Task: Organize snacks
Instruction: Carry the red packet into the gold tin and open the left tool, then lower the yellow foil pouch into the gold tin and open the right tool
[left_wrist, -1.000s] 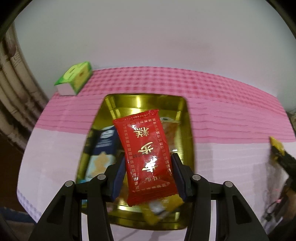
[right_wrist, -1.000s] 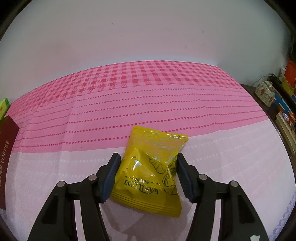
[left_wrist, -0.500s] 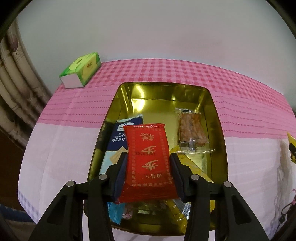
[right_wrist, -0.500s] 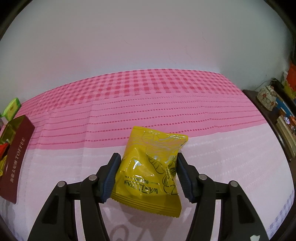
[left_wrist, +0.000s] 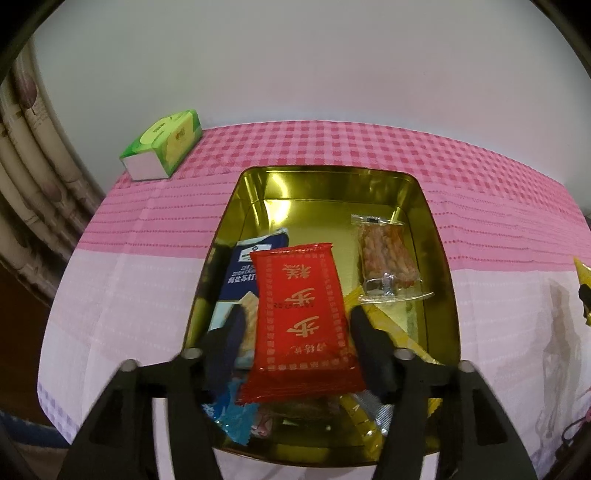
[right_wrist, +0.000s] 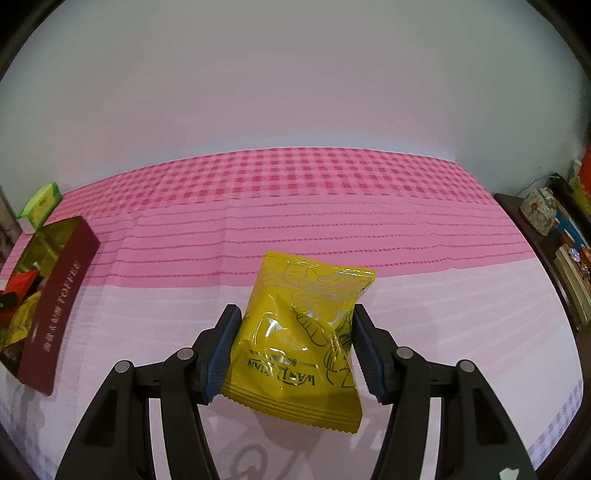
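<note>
A red snack packet lies on other snacks inside the gold tin. My left gripper straddles the packet and its jaws are opening. A gap shows between the left pad and the packet's edge. In the right wrist view my right gripper is shut on a yellow snack packet and holds it above the pink tablecloth. The tin's dark red wall is at that view's far left, with the red packet inside.
In the tin lie a blue cracker packet, a clear packet of orange snacks and yellow wrappers. A green tissue box stands at the table's far left corner. A dark shelf with a jar is off the right edge.
The left gripper brought the red packet down into the tin, and its jaws spread away from it. The right gripper rose with the yellow packet, and the tin came into its view at left.
</note>
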